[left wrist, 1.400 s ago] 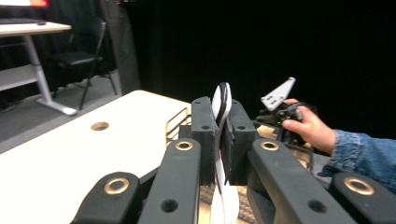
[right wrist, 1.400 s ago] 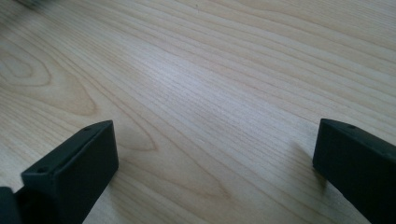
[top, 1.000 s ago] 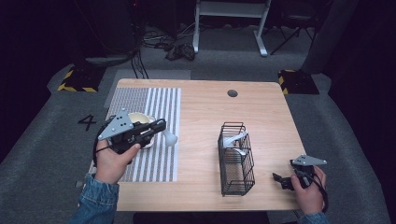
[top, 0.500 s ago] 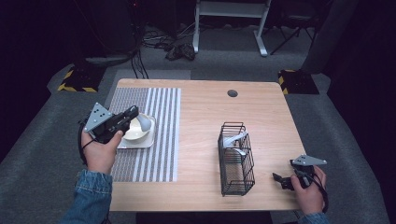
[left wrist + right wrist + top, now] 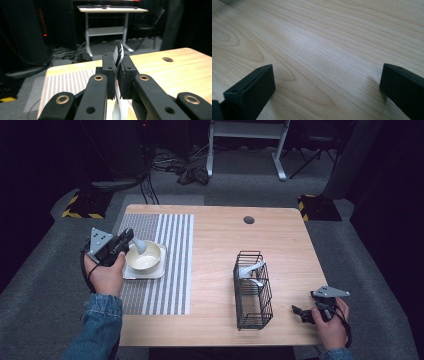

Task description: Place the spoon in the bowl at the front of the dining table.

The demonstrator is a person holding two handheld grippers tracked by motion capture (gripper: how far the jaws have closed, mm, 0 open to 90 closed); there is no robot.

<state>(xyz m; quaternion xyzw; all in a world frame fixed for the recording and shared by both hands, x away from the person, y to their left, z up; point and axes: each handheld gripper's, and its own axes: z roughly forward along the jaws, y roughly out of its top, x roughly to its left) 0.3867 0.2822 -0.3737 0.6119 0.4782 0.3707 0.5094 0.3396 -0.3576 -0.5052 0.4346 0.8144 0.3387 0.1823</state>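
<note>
Since the earlier frame the left gripper (image 5: pixel 126 239) has swung back from the middle of the striped mat to its left edge, carrying a white spoon (image 5: pixel 138 244) that now hangs over the cream bowl (image 5: pixel 145 257). Wooden table (image 5: pixel 215 245) spans most of the high view, with the grey-and-white striped mat (image 5: pixel 170 265) on its left part. A black wire basket (image 5: pixel 252 290) stands right of centre, with pale utensils (image 5: pixel 250 270) leaning in its far end. The bowl rests on a small square tray (image 5: pixel 131 274) on the mat. In the left gripper view the jaws are pinched tight on the spoon's handle (image 5: pixel 118 56). The right gripper (image 5: pixel 299 312) rests near the table's front right corner, well apart from the basket; its jaws stand wide apart over bare wood (image 5: pixel 317 50), holding nothing.
</note>
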